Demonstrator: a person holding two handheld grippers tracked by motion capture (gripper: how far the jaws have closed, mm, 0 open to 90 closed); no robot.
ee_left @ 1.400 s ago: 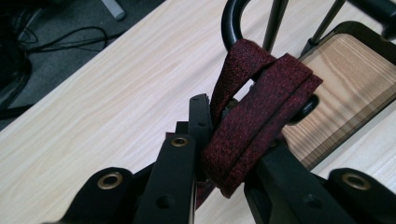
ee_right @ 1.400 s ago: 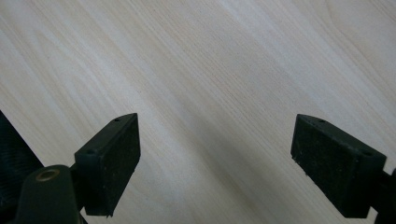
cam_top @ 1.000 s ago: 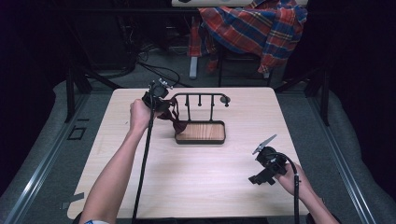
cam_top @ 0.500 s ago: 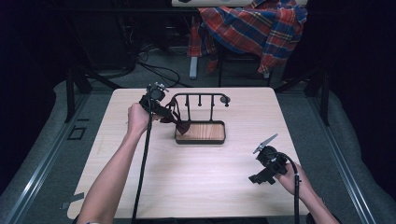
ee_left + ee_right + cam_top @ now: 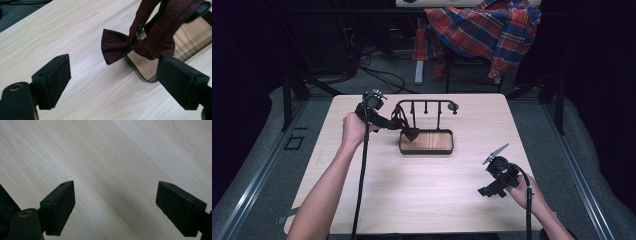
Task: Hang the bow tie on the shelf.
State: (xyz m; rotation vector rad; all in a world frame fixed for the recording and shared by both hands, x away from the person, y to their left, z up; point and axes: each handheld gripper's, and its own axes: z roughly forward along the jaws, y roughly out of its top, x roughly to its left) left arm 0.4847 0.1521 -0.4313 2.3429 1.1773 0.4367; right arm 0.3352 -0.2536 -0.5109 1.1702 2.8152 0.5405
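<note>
Since half a second ago the left gripper [image 5: 384, 121] has let go of the bow tie [image 5: 117, 47] and drawn back a little toward the table's left edge; its jaws now stand wide apart with nothing between them, and the tie hangs free ahead of them.

Nearest the person, the right gripper [image 5: 497, 181] rests low over bare table [image 5: 112, 157] at the near right, its jaws also spread wide and empty (it looks to have no part in this step).

Farther out, the bow tie dangles by its dark red strap [image 5: 160, 27] from the left end of the black rack [image 5: 427, 104], the knot hanging just over the left rim of the wooden tray [image 5: 432, 142] that forms the rack's base. The bow appears to touch or nearly touch that rim; I cannot tell which.

My reading is that the hanging is done, since the strap seems to hold without support. What remains is to withdraw the left gripper without snagging the strap.
</note>
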